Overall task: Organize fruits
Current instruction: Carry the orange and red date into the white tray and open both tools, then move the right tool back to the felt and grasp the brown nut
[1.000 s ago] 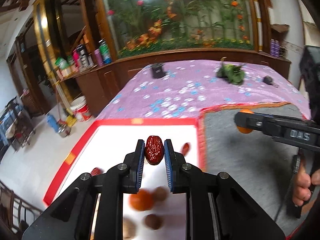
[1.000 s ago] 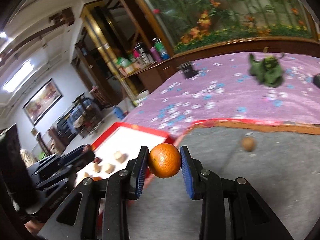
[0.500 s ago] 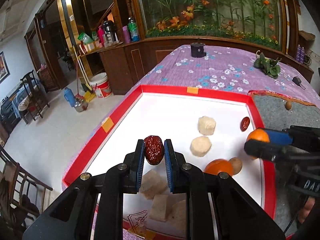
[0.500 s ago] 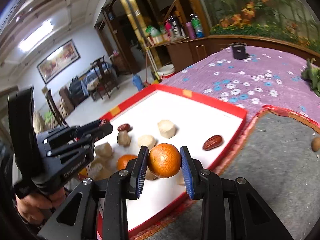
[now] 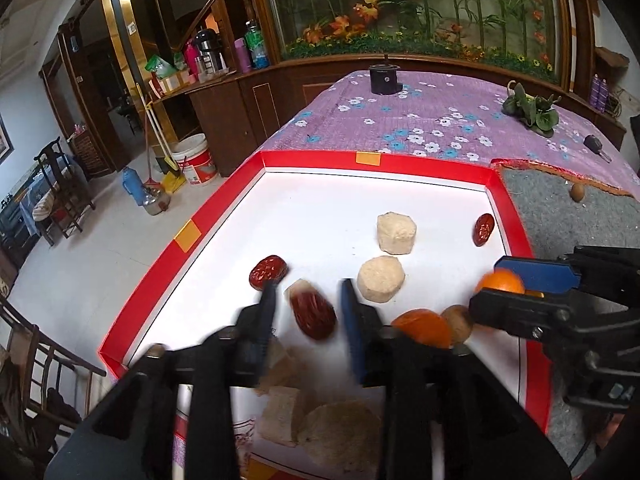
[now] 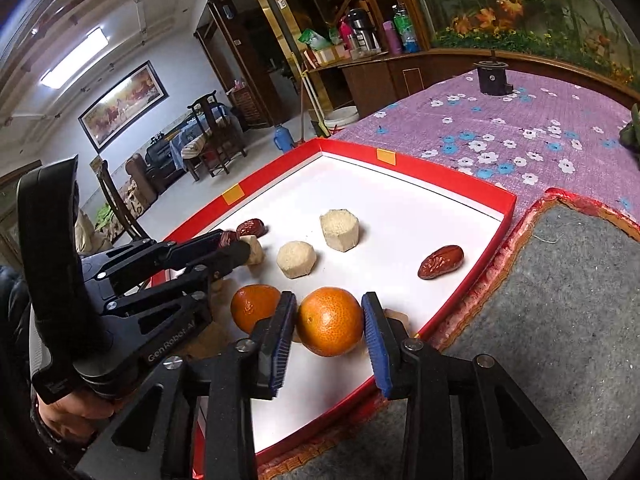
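Observation:
A red-rimmed white tray (image 5: 400,162) (image 6: 472,192) holds red dates, pale cut chunks and an orange. My left gripper (image 5: 308,312) is open over the tray; a red date (image 5: 314,314) lies loose between its blurred fingers, beside another date (image 5: 268,272). My right gripper (image 6: 328,328) is shut on an orange (image 6: 329,327) (image 5: 500,282) just above the tray's near right part, next to a second orange (image 6: 252,306) (image 5: 422,326). A third date (image 6: 440,262) (image 5: 484,229) lies near the tray's right rim.
Pale chunks (image 5: 396,233) (image 6: 339,229) sit mid-tray and more (image 5: 316,424) at its near edge. A grey mat (image 6: 568,300) with a small brown fruit (image 5: 577,192) lies right of the tray. A black cup (image 5: 384,79) and green plant (image 5: 530,109) stand on the purple cloth.
My left gripper has opened and let go of the red date, which now sits in the tray. My right gripper has come lower over the tray with the orange.

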